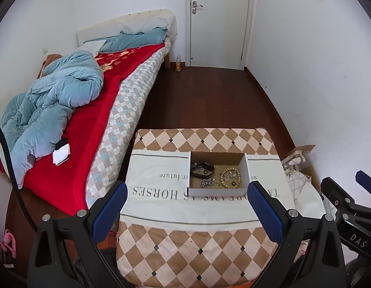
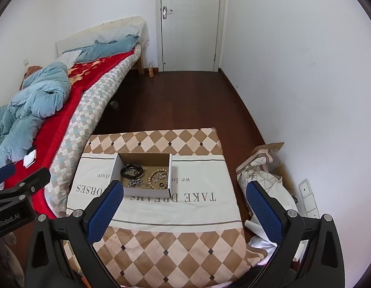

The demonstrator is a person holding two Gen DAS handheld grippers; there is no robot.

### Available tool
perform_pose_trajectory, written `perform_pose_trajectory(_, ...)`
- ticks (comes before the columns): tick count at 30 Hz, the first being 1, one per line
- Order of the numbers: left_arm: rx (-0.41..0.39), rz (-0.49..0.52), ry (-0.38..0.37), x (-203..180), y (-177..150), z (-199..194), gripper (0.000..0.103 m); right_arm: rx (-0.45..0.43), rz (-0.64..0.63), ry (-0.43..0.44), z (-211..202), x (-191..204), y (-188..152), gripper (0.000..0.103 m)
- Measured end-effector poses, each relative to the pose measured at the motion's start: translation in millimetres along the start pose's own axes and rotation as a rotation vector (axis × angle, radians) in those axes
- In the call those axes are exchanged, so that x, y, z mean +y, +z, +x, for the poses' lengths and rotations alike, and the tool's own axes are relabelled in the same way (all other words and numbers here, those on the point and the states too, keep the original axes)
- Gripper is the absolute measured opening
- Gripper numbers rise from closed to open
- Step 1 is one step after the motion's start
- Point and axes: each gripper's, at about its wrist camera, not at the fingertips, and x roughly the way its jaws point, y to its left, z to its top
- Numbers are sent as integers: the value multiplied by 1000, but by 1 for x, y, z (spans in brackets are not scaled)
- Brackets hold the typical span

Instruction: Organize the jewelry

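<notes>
Above the box [image 1: 218,187], both grippers apparently gape.

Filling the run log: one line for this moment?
left gripper open, idle | right gripper open, idle | jewelry in box on cloth-covered table | nothing held

Matt cardboard box [image 1: 218,189], wooden bead bracelet [image 1: 230,178], cloth cover [image 1: 185,247], glossy wood floor [image 1: 197,100]

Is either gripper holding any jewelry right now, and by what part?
Nothing is held. The left gripper and right gripper are both open and empty; the jewelry lies in the cardboard box.
</notes>
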Motion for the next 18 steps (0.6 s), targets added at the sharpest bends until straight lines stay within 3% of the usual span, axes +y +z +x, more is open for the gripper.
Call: perform_pose_trajectory(18,86,12,20,8,4,61,102,120,-34,8,80,11,5,103)
